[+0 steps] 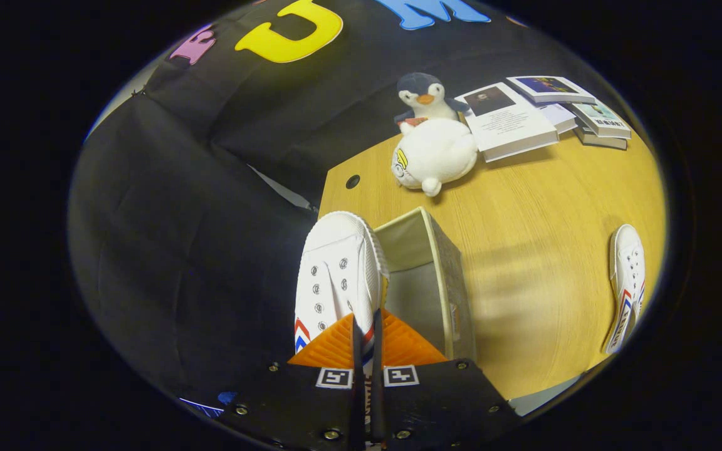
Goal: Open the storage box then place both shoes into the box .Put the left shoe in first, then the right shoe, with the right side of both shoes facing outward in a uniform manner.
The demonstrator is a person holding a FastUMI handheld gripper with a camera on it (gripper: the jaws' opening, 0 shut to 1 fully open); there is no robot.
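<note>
The gripper (367, 329) pinches a white shoe (336, 275) between its orange fingers (329, 347). The shoe hangs over the open box (439, 275) on the wooden table (543, 250). Another white shoe (625, 282) lies well apart. Two soft toys (433, 153) sit near some books (549, 113).

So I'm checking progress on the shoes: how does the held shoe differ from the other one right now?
The held shoe is pinched between the gripper fingers, lifted beside the open box; the other shoe lies on the table, well clear of the box. The held one shows its top, the other its side stripes. Both are white, laceless sneakers.
</note>
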